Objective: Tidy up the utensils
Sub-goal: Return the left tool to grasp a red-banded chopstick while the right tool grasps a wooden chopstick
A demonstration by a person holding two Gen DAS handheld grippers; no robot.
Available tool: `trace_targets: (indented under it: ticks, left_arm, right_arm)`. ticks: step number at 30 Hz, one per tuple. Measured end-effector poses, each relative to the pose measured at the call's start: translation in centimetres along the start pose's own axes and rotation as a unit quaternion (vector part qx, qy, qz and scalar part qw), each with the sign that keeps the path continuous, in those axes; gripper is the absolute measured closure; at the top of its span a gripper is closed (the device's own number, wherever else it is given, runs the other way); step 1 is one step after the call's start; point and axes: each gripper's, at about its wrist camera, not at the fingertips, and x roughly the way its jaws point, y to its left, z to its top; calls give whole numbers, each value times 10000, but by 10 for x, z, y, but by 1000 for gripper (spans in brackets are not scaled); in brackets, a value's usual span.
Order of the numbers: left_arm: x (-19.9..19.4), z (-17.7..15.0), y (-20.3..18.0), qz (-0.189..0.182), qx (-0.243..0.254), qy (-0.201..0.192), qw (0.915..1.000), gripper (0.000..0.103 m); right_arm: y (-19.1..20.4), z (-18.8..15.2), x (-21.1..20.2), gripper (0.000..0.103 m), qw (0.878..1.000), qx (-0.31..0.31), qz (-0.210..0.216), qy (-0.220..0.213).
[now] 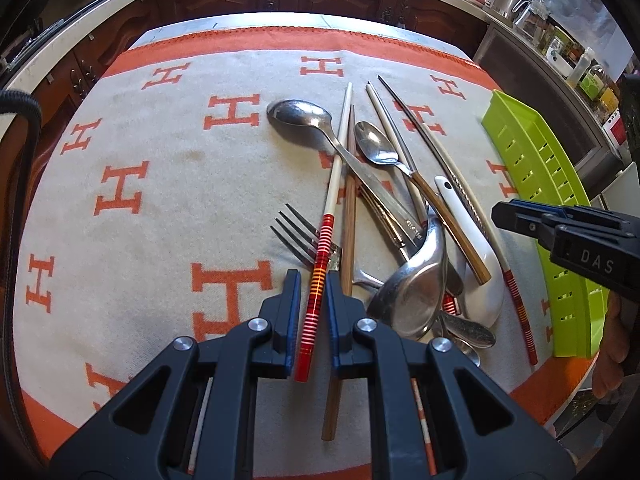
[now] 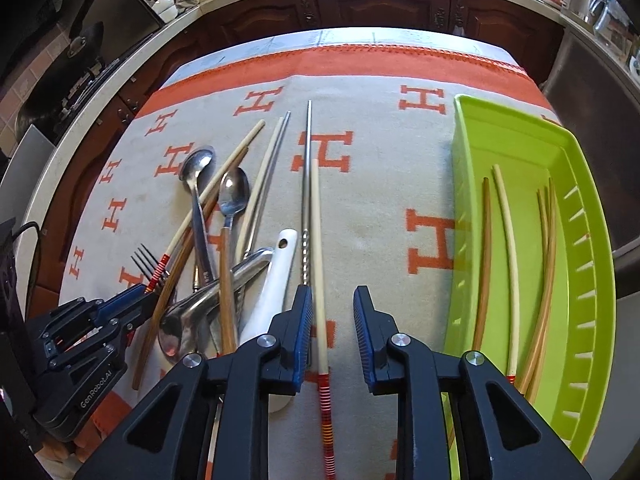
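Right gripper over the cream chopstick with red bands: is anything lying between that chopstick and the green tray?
Nothing visible: bare cloth separates the cream chopstick from the green tray. The steel chopstick and the utensil pile lie on its other side.

A red-banded cream chopstick (image 1: 320, 264) stood between the left gripper's (image 1: 313, 286) pads, its tip slanting away over a heap of spoons (image 1: 404, 296) and a fork (image 1: 298, 236). Its twin (image 2: 320, 280) lay flat between the right gripper's (image 2: 333, 304) jaws — and right of them, a green tray (image 2: 576, 264) held four chopsticks (image 2: 510, 256).
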Motion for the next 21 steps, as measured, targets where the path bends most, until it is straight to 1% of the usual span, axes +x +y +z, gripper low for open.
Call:
trace_targets:
  ticks: [3, 5, 8, 9, 15, 17, 18, 19, 20, 21]
  left_arm:
    - [0, 0, 0, -9, -4, -5, 10000, 93]
    - [0, 0, 1, -25, -11, -7, 10000, 93]
    - [0, 0, 2, -56, -43, -13, 10000, 93]
    - [-1, 0, 2, -54, -48, -18, 10000, 93]
    - [0, 0, -1, 38, 21, -45, 10000, 93]
    - [1, 1, -2, 51, 24, -56, 10000, 93]
    - [1, 1, -2, 48, 22, -68, 10000, 93]
    - [1, 1, -2, 43, 32, -81, 10000, 93]
    - [1, 1, -2, 43, 53, -86, 9999, 94]
    - [1, 0, -2, 19, 62, -90, 9999, 98]
  right_arm:
    - [6, 0, 7, 85, 9997, -160, -134, 139]
    - [7, 0, 12, 87, 9994, -211, -141, 228]
    - [7, 2, 16, 87, 9994, -230, -175, 214]
    - [6, 3, 19, 87, 9994, -199, -104, 268]
    - [11, 8, 25, 87, 9991, -334, -271, 30]
    - [11, 9, 25, 88, 9991, -318, -269, -20]
    - [11, 9, 25, 91, 9991, -300, -294, -43]
    - [10, 9, 25, 97, 9991, -271, -323, -56]
    - [7, 9, 24, 97, 9994, -205, -280, -57]
    - [3, 9, 24, 97, 9998, -88, -171, -43]
